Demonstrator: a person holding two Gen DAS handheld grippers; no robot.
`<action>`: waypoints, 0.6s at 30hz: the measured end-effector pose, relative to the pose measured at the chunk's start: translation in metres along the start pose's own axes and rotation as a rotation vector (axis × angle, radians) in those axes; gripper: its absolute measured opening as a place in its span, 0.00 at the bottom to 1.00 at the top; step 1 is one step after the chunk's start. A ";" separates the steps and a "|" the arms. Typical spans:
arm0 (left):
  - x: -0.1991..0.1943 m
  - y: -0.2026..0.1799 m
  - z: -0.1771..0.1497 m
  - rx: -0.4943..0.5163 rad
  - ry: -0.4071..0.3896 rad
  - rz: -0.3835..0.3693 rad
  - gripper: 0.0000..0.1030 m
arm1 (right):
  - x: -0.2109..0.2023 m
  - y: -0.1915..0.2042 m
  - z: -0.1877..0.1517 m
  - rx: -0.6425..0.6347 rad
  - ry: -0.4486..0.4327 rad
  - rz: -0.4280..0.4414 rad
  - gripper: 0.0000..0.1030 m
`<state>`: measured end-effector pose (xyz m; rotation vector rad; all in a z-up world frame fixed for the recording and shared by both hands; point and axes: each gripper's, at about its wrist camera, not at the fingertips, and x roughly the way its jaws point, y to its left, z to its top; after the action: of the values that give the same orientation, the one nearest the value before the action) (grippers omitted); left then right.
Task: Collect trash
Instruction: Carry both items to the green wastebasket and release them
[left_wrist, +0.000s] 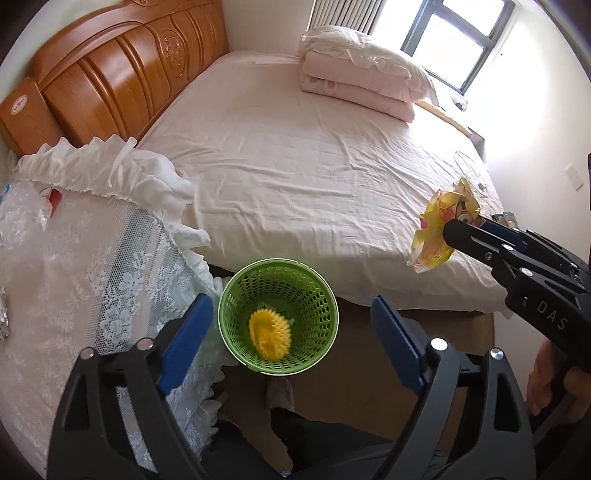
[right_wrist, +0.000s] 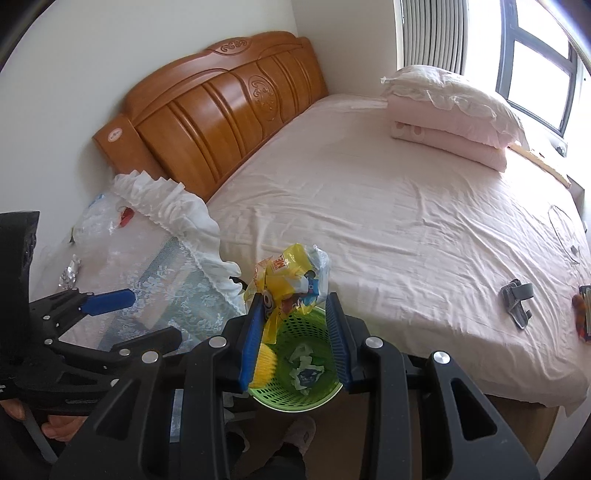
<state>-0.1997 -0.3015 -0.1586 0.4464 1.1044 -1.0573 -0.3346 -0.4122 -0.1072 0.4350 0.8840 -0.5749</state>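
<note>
A green perforated bin (left_wrist: 279, 317) stands on the floor beside the bed; it holds a yellow foam net (left_wrist: 269, 338) and, in the right wrist view, crumpled paper (right_wrist: 306, 369). My right gripper (right_wrist: 293, 299) is shut on a crumpled yellow snack wrapper (right_wrist: 291, 275) and holds it above the bin (right_wrist: 295, 391); the wrapper (left_wrist: 443, 229) also shows in the left wrist view, over the bed's edge. My left gripper (left_wrist: 291, 325) is open and empty, above the bin, and appears in the right wrist view (right_wrist: 110, 310) at the left.
A pink-sheeted bed (left_wrist: 314, 177) with a wooden headboard (left_wrist: 110, 74) and folded pillows (left_wrist: 362, 77). A lace-covered nightstand (left_wrist: 74, 258) with plastic and foil bits stands left. A grey object (right_wrist: 517, 299) and small items lie at the bed's right edge.
</note>
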 end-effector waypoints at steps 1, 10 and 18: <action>-0.001 0.001 0.000 -0.008 0.002 0.006 0.86 | 0.000 0.000 0.000 0.000 0.000 0.000 0.33; -0.029 0.022 -0.001 -0.062 -0.082 0.081 0.92 | 0.018 0.008 -0.007 -0.012 0.034 0.003 0.35; -0.063 0.053 -0.010 -0.101 -0.154 0.164 0.92 | 0.061 0.028 -0.024 0.003 0.132 -0.029 0.88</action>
<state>-0.1626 -0.2399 -0.1173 0.3617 0.9630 -0.8732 -0.3007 -0.3937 -0.1672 0.4668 1.0169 -0.5792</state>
